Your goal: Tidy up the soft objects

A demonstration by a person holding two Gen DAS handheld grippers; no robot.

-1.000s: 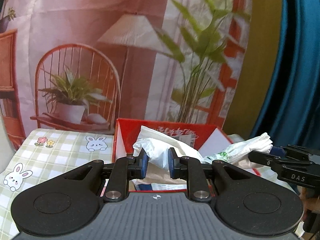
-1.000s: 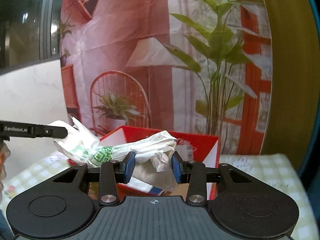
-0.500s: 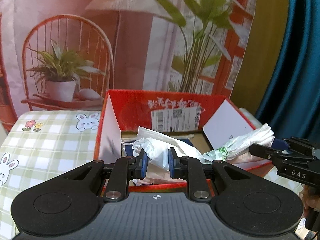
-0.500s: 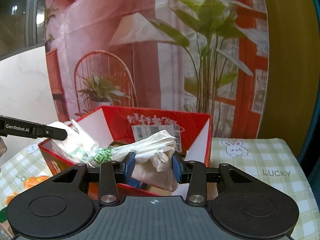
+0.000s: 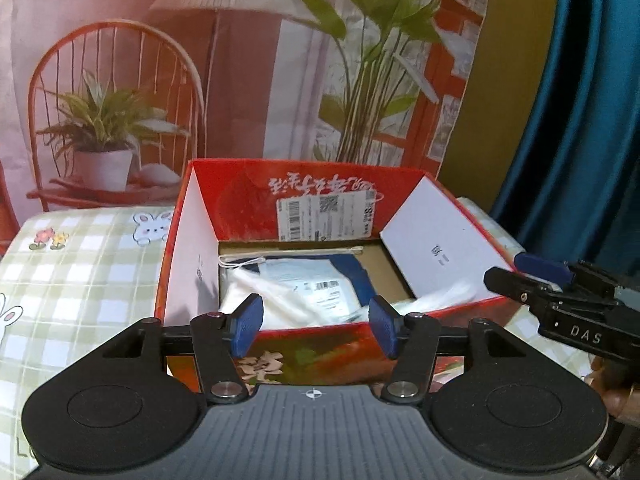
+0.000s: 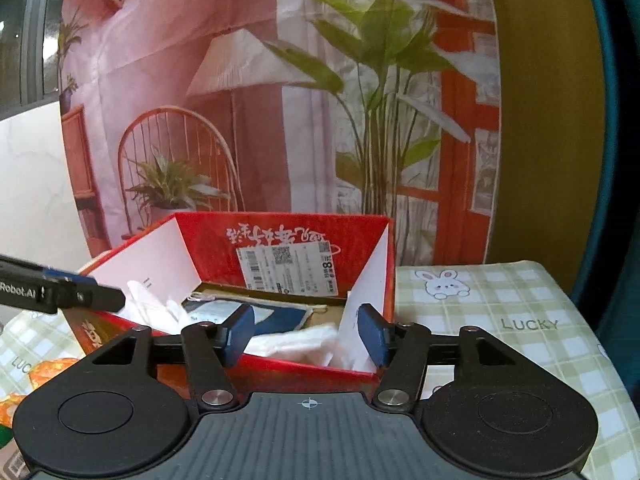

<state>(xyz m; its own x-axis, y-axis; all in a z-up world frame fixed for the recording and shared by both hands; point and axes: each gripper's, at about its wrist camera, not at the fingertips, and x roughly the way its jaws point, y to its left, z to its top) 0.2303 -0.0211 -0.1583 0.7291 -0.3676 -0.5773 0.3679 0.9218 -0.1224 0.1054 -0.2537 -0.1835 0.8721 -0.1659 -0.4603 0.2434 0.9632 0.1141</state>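
**Bag going into the box**

Both tools, left tool (image 5: 316,326) and right tool (image 6: 306,334), are hanging released. The crumpled white plastic bag (image 5: 280,300) is lying inside the red cardboard box (image 5: 312,200) on the checked desk (image 6: 500,300). Lifting straight up should avoid snagging it.

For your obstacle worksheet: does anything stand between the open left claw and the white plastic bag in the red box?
Yes. The red box's near wall rises between the left claw and the white plastic bag inside.

box (image 5: 320,336) on tablecloth (image 5: 92,264) | bags (image 5: 280,296) inside box | backdrop (image 5: 240,80) behind
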